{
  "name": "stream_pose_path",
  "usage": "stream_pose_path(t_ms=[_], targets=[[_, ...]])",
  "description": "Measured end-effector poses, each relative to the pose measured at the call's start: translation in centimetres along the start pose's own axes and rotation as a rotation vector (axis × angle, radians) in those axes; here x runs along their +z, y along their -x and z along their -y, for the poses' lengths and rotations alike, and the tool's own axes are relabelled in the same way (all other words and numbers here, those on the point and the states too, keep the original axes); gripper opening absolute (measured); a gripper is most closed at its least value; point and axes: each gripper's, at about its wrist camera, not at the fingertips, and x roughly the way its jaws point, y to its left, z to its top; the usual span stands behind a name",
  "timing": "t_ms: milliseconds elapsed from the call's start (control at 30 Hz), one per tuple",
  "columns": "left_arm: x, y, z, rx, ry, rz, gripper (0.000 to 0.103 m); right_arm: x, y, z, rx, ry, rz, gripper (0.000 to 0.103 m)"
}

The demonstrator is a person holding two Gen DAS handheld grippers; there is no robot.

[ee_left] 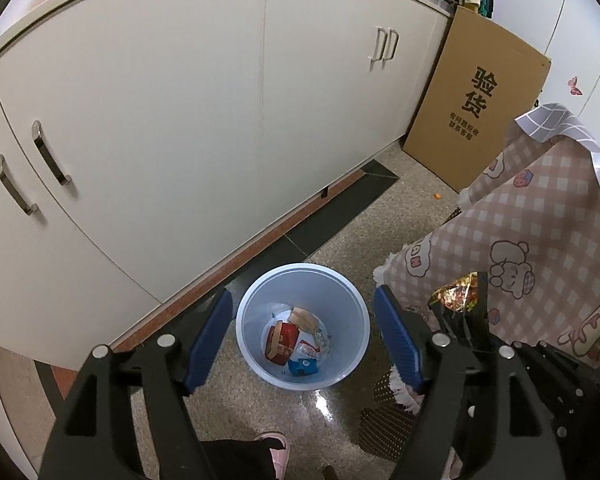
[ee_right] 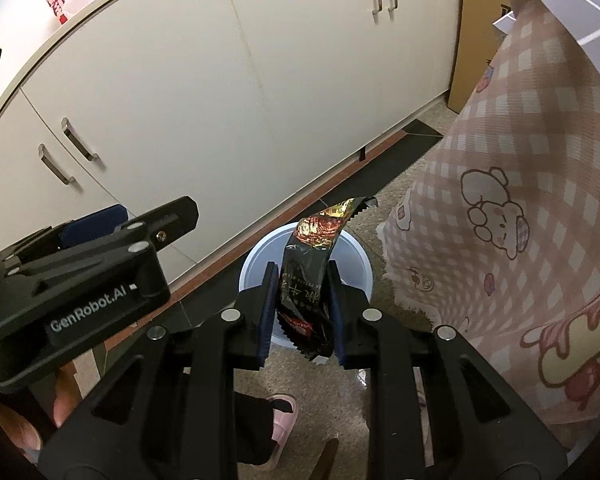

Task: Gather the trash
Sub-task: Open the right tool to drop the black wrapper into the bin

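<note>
A light blue trash bin (ee_left: 340, 288) stands on the floor by the white cabinets, with several wrappers (ee_left: 296, 340) inside. My left gripper (ee_left: 302, 340) is open and empty, hovering above the bin with a finger on each side of it. My right gripper (ee_right: 302, 300) is shut on a black and gold snack wrapper (ee_right: 312, 264), held upright above the bin (ee_right: 360, 264). In the left wrist view the wrapper (ee_left: 458, 296) and right gripper show just right of the bin. In the right wrist view the left gripper's body (ee_right: 76, 284) is at the left.
White cabinets (ee_left: 180, 120) run along the left and back. A table draped in a pink checked cloth (ee_left: 540, 220) stands on the right. A cardboard box (ee_left: 476, 96) leans behind it. The person's pink slipper (ee_right: 284, 416) is near the bin.
</note>
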Motion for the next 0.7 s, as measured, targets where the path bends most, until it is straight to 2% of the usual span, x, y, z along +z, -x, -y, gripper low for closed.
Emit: stream_pose_path(t_ms=[333, 533, 633, 667, 700], targets=[[-0.1, -1.0, -2.1, 0.027, 0.037, -0.028, 0.074, 0.7, -0.6, -1.0, 0.003, 0.032, -0.004, 0.024], [0.3, -1.5, -5.2, 0.054, 0.119, -0.04, 0.074, 1.8, -1.0, -1.6, 0.003, 0.045, 0.005, 0.024], [0.7, -1.5, -6.1, 0.073, 0.131, -0.033, 0.074, 2.8, -1.2, -1.9, 0.0, 0.049, 0.03, 0.029], [0.8, -1.3, -6.4, 0.079, 0.138, -0.028, 0.074, 3.2, -1.3, -2.0, -0.001, 0.048, 0.046, 0.041], [0.9, -1.2, -6.6, 0.08, 0.146, -0.025, 0.074, 3.5, -1.3, -2.1, 0.003, 0.046, 0.054, 0.048]])
